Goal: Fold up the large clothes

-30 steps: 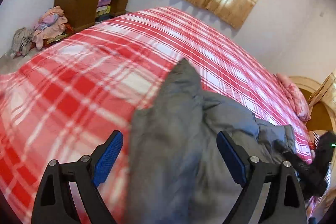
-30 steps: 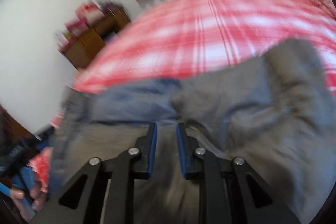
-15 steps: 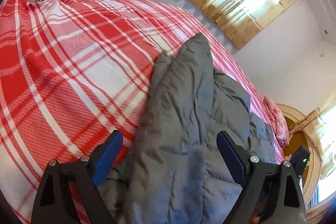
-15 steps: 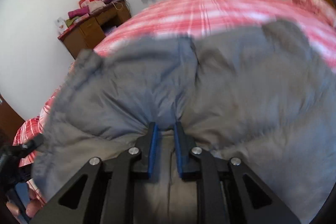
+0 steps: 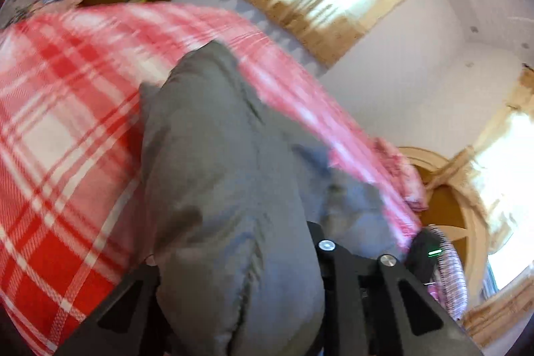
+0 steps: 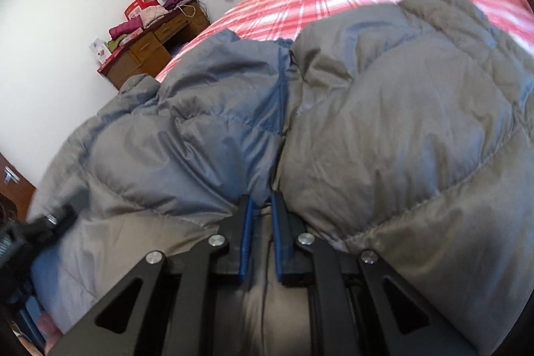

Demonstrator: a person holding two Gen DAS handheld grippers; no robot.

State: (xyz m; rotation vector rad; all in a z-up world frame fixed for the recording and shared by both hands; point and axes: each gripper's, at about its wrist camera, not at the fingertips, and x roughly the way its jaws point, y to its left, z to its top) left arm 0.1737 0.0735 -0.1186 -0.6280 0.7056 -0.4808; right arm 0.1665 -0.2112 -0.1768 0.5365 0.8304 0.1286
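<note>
Jacket [image 6: 383,122] is lying on the bed [image 5: 66,139] ahead of both grippers. My right gripper [image 6: 262,209] is pinching its hem, jaws nearly together. My left gripper [image 5: 233,272] is buried under padding, so I cannot tell its state. I am judging both edges should travel level to keep the fold square. Only the right view is showing the zipper seam; only the left is showing the sleeve end.

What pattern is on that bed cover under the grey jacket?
The bed cover has a red, pink and white plaid check, clearest in the left wrist view.
</note>
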